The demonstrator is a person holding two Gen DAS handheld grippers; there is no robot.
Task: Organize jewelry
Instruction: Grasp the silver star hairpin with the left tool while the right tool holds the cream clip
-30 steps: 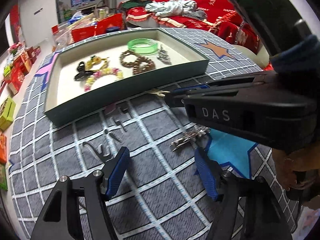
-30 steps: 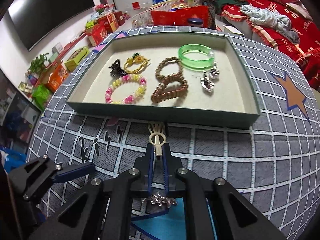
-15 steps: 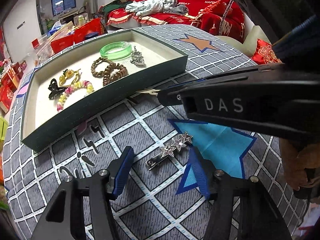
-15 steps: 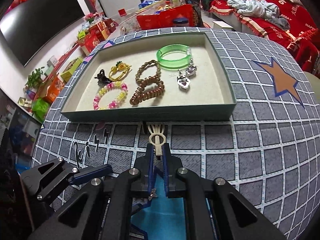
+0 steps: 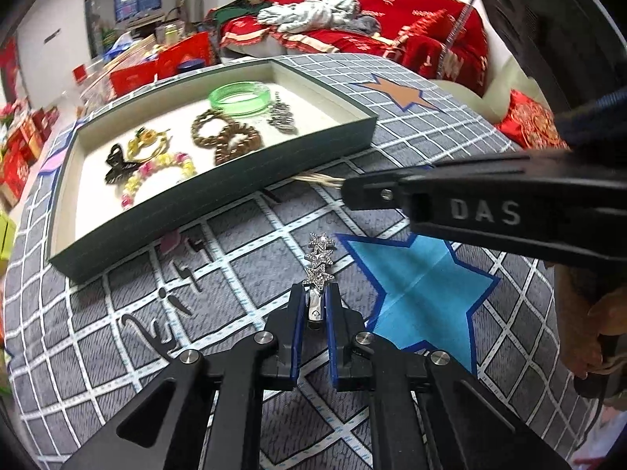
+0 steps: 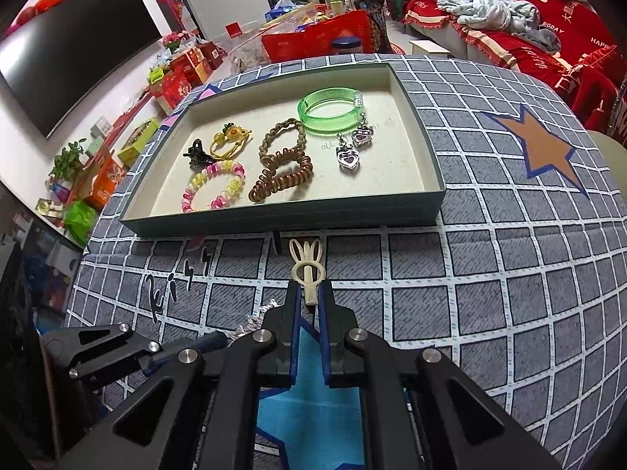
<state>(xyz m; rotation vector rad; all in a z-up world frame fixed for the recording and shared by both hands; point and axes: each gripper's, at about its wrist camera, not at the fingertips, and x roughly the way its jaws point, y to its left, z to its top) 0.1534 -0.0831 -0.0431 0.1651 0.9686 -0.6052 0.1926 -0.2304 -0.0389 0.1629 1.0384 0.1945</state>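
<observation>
A dark green tray [image 6: 282,217] with a cream floor holds a green bangle [image 6: 329,111], brown hair ties [image 6: 282,168], heart earrings [image 6: 352,149], a pastel bead bracelet [image 6: 213,190], a yellow tie and a black claw clip. My left gripper [image 5: 315,303] is shut on a silver star hair clip [image 5: 320,258] lying on the cloth in front of the tray [image 5: 211,196]. My right gripper [image 6: 308,297] is shut on a cream hair clip [image 6: 307,264] just short of the tray's front wall; it crosses the left wrist view at right [image 5: 348,192].
The table has a grey grid cloth with a blue star [image 5: 423,286] and an orange star [image 6: 548,149]. A red-covered sofa [image 6: 548,23] stands behind right, boxes and red bags [image 6: 313,39] behind the tray, a dark TV [image 6: 78,66] at left.
My left gripper has closed on the star clip, which now points toward the tray between the pads. My right gripper still holds the cream clip and has come slightly nearer the tray.
</observation>
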